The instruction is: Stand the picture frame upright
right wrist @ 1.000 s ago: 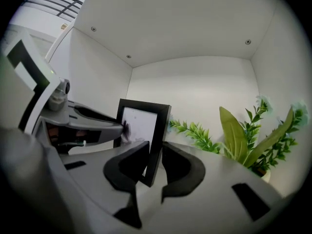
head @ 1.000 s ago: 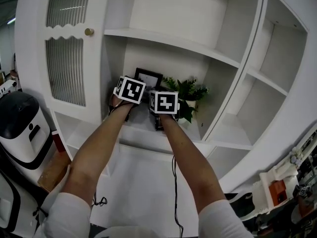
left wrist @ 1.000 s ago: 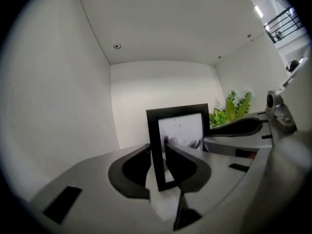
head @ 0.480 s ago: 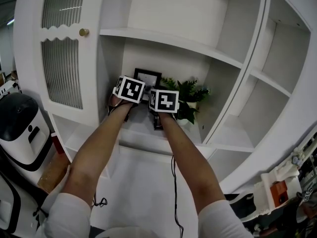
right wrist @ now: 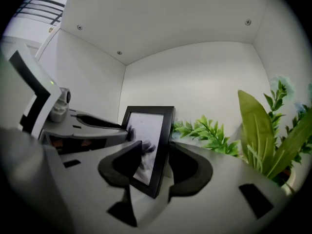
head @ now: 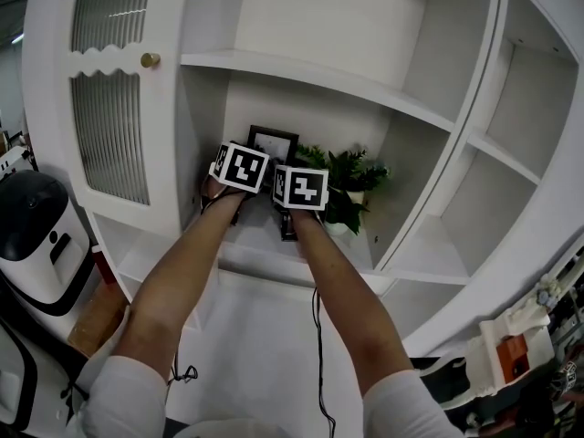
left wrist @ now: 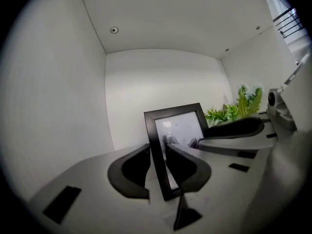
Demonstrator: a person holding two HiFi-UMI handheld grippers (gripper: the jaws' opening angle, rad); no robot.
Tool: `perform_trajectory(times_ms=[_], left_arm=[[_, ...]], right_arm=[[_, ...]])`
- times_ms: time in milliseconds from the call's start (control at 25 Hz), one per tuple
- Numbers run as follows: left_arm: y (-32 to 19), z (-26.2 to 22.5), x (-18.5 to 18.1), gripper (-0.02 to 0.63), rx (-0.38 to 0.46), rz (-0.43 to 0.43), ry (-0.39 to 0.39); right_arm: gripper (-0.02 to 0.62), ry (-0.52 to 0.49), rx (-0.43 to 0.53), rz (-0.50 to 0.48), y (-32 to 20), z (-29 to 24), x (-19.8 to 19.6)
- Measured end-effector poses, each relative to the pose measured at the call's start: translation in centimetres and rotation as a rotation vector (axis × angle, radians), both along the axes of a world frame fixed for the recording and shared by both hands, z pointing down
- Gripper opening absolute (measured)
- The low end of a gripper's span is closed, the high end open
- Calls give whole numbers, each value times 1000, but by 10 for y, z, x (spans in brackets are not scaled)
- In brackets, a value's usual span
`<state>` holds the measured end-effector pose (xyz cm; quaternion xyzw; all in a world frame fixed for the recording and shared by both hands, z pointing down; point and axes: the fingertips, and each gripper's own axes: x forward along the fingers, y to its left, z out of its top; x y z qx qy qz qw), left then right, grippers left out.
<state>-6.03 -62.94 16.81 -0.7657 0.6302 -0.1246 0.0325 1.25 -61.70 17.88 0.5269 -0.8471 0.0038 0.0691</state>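
Frame [head: 273, 142] stands upright at the back of the shelf [head: 260, 263], just beside the plant [head: 351, 185]. Right gripper [right wrist: 155, 157] has just been opening its jaws, and the frame's edge sits loose between them, which suggests the job is all but done. Left gripper [left wrist: 157, 155] clamps the opposite edge, jaws nearly together, steadying it.

Picture frame [head: 273, 143] is standing on the shelf [head: 358, 254], before the back wall [head: 306, 108]; plant [head: 352, 182] is sitting just to its right.
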Motion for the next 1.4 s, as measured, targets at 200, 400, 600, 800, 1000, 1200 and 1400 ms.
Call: perform_trajectory(times_ms=[200,400,600,800,1000,1200,1400], left_arm=[[-2,2,0,94,5,-3,-3],[-3,5,2,143,17,5,11],[0,5,0,172,33,-2,10],[19,-11,-4,179,124,-2,19],[46,-26,-1,179,238,12,20],[74,-40,9,176,301,60,25],[102,-54,16,122,364,78,12]], right_arm=[[235,10,-7,-20,0,2,-5],[292,-6,29,-27,1,-5,-6],[305,-13,79,-32,8,-13,-6],[286,-41,183,-39,19,-29,-3],[207,-102,228,-52,38,-35,3],[104,-113,268,-58,60,-42,3],[16,-75,312,-49,83,-46,0]])
